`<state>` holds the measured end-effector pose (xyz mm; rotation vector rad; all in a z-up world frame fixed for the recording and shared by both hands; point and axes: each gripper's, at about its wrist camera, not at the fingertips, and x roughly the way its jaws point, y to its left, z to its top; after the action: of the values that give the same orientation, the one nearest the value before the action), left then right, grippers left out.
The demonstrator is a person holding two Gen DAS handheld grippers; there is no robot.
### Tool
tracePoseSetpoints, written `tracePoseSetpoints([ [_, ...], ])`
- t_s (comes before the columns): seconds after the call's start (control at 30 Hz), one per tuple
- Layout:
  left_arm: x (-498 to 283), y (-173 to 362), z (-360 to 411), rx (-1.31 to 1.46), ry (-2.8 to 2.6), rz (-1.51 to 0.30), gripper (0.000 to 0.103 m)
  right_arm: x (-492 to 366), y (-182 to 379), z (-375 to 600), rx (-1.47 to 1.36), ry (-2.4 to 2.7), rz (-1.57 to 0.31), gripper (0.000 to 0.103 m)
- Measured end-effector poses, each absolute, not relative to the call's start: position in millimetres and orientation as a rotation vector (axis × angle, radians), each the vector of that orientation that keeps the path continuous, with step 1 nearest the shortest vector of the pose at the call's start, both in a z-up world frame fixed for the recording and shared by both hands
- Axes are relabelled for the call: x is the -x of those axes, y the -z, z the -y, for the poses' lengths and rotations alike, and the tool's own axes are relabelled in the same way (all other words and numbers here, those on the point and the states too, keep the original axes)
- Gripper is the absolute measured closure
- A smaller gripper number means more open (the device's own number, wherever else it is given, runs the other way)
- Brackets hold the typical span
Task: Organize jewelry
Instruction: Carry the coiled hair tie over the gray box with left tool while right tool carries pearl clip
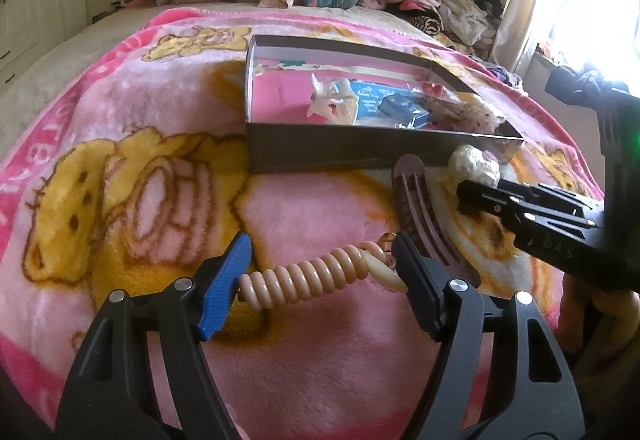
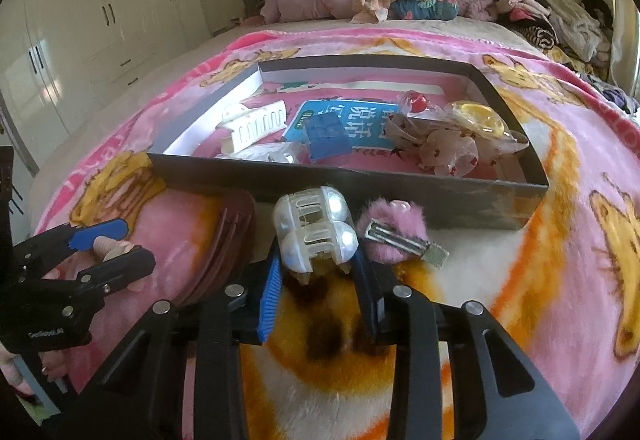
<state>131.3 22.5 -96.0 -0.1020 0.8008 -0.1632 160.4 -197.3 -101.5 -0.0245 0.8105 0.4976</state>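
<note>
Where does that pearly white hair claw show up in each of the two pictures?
Left wrist view: the pearly white hair claw sits far right of centre, partly hidden behind the right gripper, just below the box's corner.
Right wrist view: the claw is centre frame, between the right gripper's fingers.
Shared landmark: the dark open box directly behind it on the pink blanket.

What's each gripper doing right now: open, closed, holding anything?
Left gripper: closed on the beige spiral hair tie.
Right gripper: fingers around the pearl hair claw, closing; firm hold cannot be told.
</note>
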Motion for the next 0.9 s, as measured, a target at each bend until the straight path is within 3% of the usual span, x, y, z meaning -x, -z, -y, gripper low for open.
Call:
tracePoseSetpoints([
  [0.9,-145.4,69.3,26.3,0.057,0.244,-0.754,0.04,-131.4,74.6,263.0,-0.058,-0.44,-0.753,0.071],
])
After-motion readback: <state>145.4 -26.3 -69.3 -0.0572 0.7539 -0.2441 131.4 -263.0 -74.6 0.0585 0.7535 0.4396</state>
